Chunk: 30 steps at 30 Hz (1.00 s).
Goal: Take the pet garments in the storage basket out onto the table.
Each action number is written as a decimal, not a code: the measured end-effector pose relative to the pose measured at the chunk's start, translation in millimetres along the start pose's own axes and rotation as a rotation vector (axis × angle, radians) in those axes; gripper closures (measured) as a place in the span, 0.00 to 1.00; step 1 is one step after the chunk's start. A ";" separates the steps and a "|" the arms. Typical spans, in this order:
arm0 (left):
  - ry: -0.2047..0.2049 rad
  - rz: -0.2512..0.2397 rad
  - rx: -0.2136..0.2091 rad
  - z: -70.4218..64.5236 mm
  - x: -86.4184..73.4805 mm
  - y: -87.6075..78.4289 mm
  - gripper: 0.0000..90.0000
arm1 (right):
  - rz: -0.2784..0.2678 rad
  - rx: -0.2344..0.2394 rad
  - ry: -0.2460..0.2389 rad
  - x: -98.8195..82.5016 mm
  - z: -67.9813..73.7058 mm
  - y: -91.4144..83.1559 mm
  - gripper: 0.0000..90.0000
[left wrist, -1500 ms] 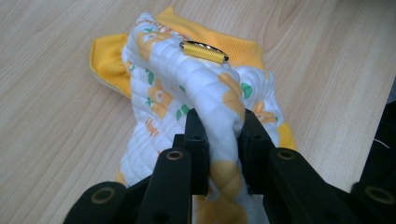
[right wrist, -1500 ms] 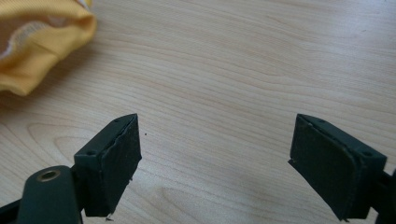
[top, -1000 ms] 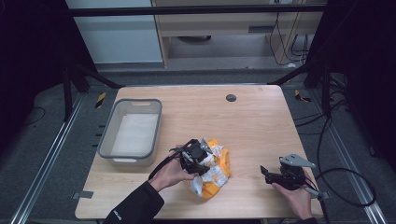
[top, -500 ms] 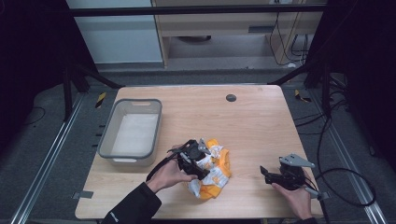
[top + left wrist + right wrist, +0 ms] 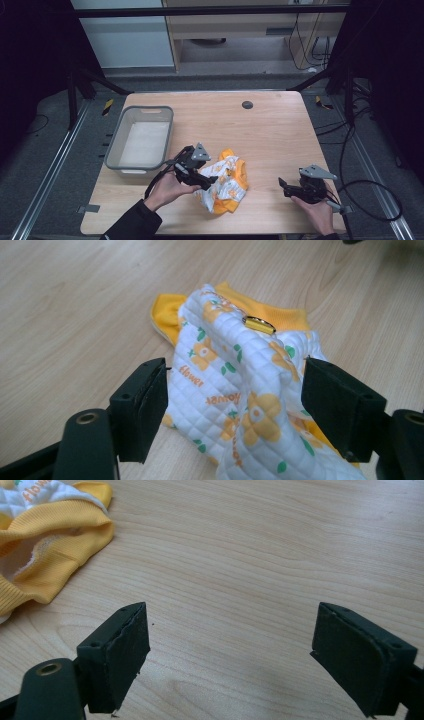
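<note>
A small quilted white garment with orange flower print and yellow ribbed trim lies crumpled on the wooden table, near the front middle. My left gripper is at its left edge. Its jaws have just been opening, and in the left gripper view they stand wide on either side of a raised fold of the garment without pressing on it. A gold snap shows on the fold. My right gripper rests open at the front right, over bare wood, with the garment's yellow hem off to its left.
A grey plastic bin stands at the table's left side, just behind my left hand. A dark round grommet sits near the far edge. Cables trail off the right side.
The left gripper's jaws have spread apart and let go of the garment, and the hand has drawn back a little and lifted. The right gripper has kept still.
</note>
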<state>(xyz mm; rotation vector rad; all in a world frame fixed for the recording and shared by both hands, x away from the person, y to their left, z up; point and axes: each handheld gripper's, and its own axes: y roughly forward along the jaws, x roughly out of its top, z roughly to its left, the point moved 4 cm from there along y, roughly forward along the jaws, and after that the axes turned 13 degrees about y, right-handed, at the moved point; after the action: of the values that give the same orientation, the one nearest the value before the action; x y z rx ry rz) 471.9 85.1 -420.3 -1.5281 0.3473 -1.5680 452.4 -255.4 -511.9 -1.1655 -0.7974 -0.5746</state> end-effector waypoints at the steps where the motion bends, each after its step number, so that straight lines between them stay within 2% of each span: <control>1: -0.003 -0.010 0.007 0.7 -1.8 -2.6 0.31 | 0.000 0.000 0.001 0.0 0.0 0.0 0.17; 3: -0.021 -0.039 0.032 2.1 -7.4 -9.0 0.32 | 0.000 0.000 0.000 0.0 0.0 0.0 0.17; 8: -0.053 -0.075 0.080 5.4 -20.7 -20.6 0.34 | 0.000 -0.001 -0.001 -0.1 0.0 0.1 0.16; 13: -0.086 -0.128 0.147 6.3 -40.3 -32.6 0.35 | 0.000 -0.002 0.000 -0.1 0.0 0.3 0.16; 16: -0.105 -0.149 0.166 7.0 -51.1 -36.7 0.37 | 0.002 -0.002 0.000 -0.4 0.3 0.3 0.16; 24: -0.173 -0.197 0.231 6.8 -84.9 -44.7 0.40 | 0.004 -0.005 -0.001 -0.7 0.4 0.5 0.15; 30: -0.208 -0.190 0.255 5.2 -109.2 -47.6 0.41 | 0.005 -0.007 -0.006 -1.2 0.6 1.3 0.15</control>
<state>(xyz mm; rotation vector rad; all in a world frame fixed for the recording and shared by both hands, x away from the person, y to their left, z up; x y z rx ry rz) 440.6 194.3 -456.2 -1.5385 -0.1145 -1.5134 452.5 -254.4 -513.4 -1.1765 -0.7980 -0.5701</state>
